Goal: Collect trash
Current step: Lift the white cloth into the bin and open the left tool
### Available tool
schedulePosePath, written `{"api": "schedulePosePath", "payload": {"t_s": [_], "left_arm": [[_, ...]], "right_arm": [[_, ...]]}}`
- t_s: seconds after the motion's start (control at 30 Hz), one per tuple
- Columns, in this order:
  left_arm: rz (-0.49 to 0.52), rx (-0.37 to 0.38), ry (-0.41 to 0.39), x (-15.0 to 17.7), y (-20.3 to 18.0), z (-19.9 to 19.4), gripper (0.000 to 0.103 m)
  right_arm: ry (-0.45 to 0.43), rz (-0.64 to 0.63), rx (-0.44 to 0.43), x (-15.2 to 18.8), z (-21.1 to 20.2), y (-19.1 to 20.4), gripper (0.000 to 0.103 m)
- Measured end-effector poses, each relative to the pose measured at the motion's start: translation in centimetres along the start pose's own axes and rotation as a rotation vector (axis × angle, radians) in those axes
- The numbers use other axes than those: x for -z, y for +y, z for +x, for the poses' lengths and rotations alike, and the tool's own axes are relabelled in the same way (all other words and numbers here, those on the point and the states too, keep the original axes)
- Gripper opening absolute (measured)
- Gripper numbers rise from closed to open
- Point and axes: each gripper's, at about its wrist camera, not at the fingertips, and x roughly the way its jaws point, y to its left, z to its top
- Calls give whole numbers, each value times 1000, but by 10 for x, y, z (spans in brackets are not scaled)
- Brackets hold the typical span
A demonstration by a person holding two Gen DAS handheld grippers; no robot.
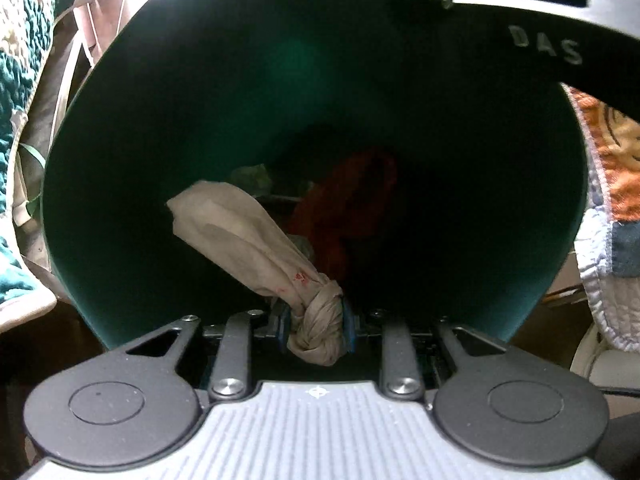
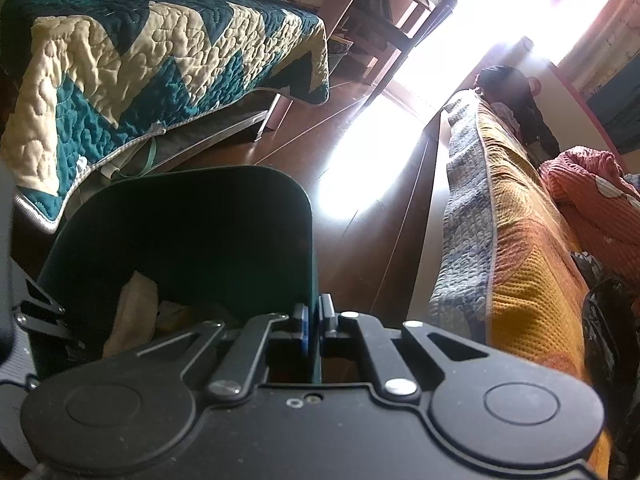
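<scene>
— Trash first: what is the left gripper (image 1: 313,330) carrying?

— A beige knotted bag (image 1: 256,248), soft and crumpled, with a few small red marks near the knot. The blue pads are closed onto the twisted knot itself, and the rest of the bag reaches forward into the mouth of the dark green bin (image 1: 120,160).

— How will it handle?

— Light and limp, I'd judge. The body sags and would give way under a squeeze, so the knot is the best hold: dense, bunched and ridged, unlikely to slip. Nothing about it looks fragile.

— And the bin?

— Smooth, stiff plastic with a rounded, thin rim, tipped so its opening faces the left camera. Deep inside lie something red (image 1: 348,200) and a pale crumpled scrap, too dim to name.

— The right gripper (image 2: 316,320)?

— Nearly closed, pinching the bin's thin wall between its fingers. The rigid edge gives it a firm purchase.

— Surroundings?

— A wooden floor (image 2: 280,136) with hard glare, a puffy teal-and-cream zigzag quilt (image 2: 140,60) on one side, and an orange woven bedspread (image 2: 532,280) on the other.
</scene>
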Motion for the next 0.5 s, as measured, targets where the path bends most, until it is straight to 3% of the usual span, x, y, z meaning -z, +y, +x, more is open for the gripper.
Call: {"api": "schedulePosePath", "payload": {"t_s": [0.1,0.17,0.23,0.4,0.5], "left_arm": [[-12,-11,0,3,3,-2,34],[-19,-15,-7,5,5,-5,53],[-26,-26,-29,8,6,-9,62],[-22,-12,-42,12,13,-25,63],[-6,-5,-70,12,15,-40,70]], "right_arm": [[0,2,-2,0,0,0,4],[0,4,-2,0,1,-1,4],[1,9,-2,1,1,-2,4],[6,23,2,2,3,-5,4],[10,31,9,2,4,-6,4]]}}
